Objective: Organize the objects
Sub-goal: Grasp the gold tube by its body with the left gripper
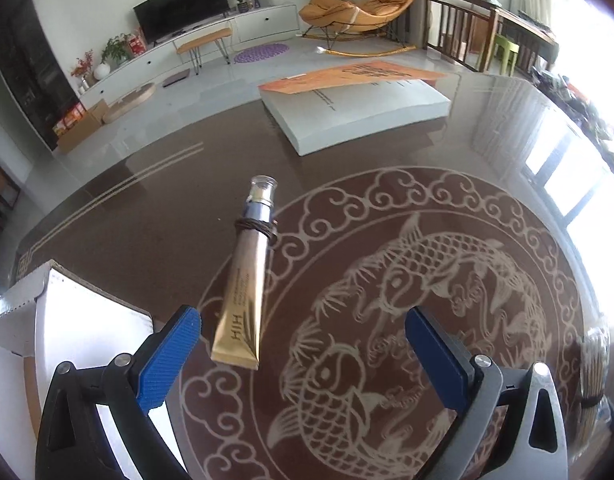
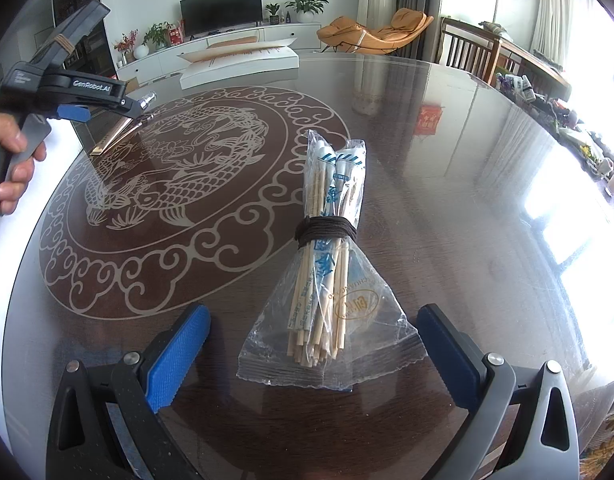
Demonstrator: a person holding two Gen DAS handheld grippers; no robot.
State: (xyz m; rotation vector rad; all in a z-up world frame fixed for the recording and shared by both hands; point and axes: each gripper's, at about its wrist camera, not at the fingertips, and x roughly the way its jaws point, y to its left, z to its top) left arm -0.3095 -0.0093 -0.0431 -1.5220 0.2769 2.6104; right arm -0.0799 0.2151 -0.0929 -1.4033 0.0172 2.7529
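While apart, both claws [image 1: 303,344] [image 2: 313,348] seemingly level.

Glossy floor [image 1: 211,92], television [image 1: 183,6], orange lounger [image 1: 359,4], bright windows [image 1: 579,184]

Left gripper [image 1: 303,336]: black and grey frame arms, silver round-head screws, ribbed blue pads [image 1: 169,360] on the jaws. Right gripper [image 2: 313,344]: same build. Seen from the right wrist camera, the left unit's black body carries white "GenRobot.AI" lettering [image 2: 92,85] and a tan band [image 2: 63,43].

Glossy glass-smooth table [image 2: 447,184], metallic gold tube [image 1: 243,292], clear plastic-wrapped wooden chopsticks [image 2: 327,280].
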